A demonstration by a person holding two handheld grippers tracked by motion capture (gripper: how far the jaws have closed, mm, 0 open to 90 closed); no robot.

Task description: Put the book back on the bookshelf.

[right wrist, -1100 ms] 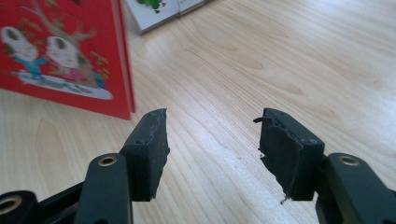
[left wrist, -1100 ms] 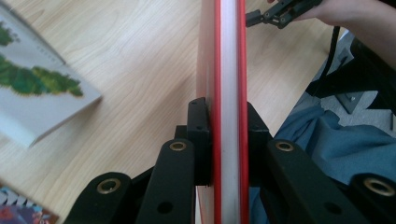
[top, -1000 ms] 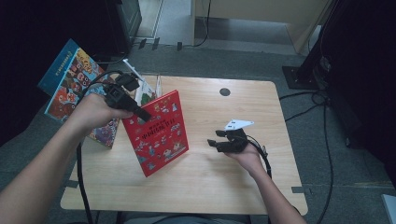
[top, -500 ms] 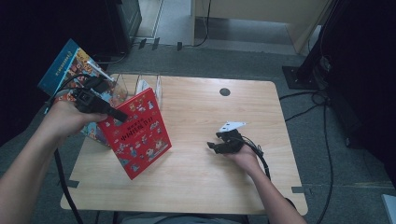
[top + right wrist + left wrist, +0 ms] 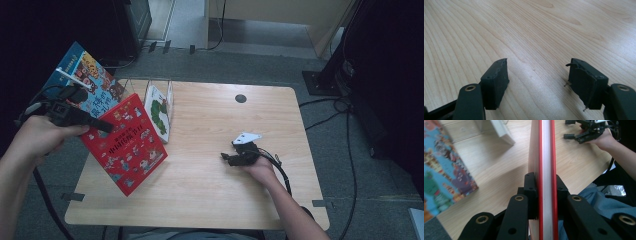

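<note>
1. The red book (image 5: 127, 144) has travelled left over the last second: it was above the middle-left of the table (image 5: 210, 200), and now it hangs over the table's left edge, tilted, its lower corner just above the wood near the front.
2. The left gripper (image 5: 102, 127) has it pinched by the upper edge. In the left gripper view the two black jaws are clamped flat on either cover, with the white page block (image 5: 546, 170) running up between them, so the grip looks firm and square.
3. The hand (image 5: 42, 136) carrying it has drawn back and outward too, out past the table's left edge.
4. That brings the book just in front of the clear book stand (image 5: 150, 92) at the back left, where a white picture book (image 5: 160, 112) already leans. A blue picture book (image 5: 82, 82) stands behind the left gripper, off the table's corner.
5. My guess is that the red book is being swung round to go in beside the others; it is not yet in any slot.
6. The right gripper (image 5: 231, 156) has hardly moved. It rests low on the bare wood at centre-right, its jaws spread wide with nothing between them, as the right gripper view shows.
</note>
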